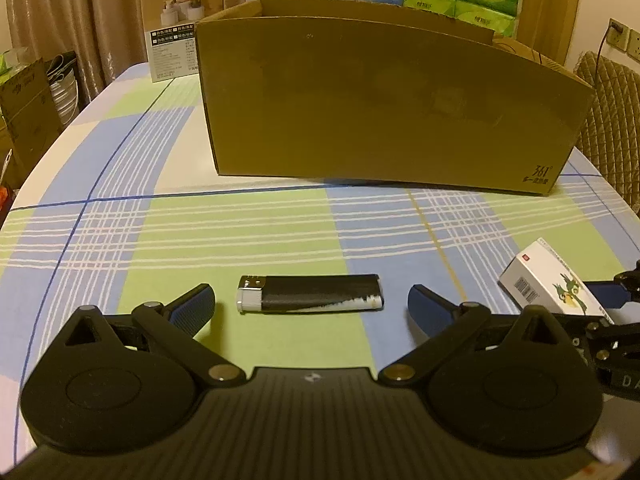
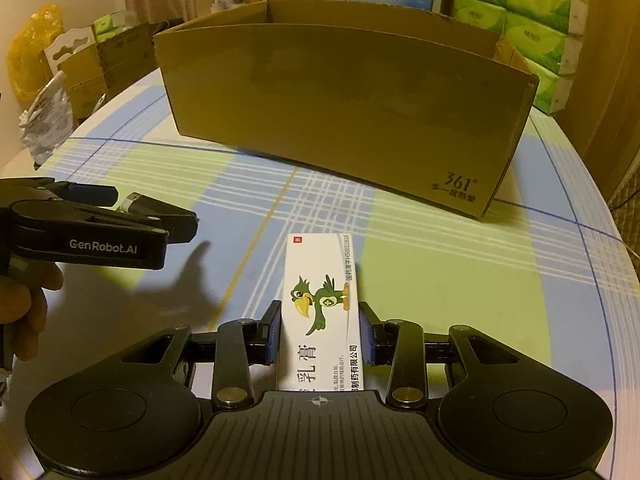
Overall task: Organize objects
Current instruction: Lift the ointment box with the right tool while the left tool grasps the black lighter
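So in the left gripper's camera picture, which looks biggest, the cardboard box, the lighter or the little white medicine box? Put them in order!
1. cardboard box, by far the biggest.
2. lighter.
3. white medicine box.
The last two look close in size, and the medicine box is partly hidden by the right gripper, so that order is unsure.

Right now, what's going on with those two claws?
Left gripper open around lighter. Right gripper shut on white medicine box. Cardboard box ahead, nothing in between.

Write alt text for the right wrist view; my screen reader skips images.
The right hand-held gripper clamps a white medicine box on a checked tablecloth, facing an open cardboard box. The left hand-held gripper sits left.
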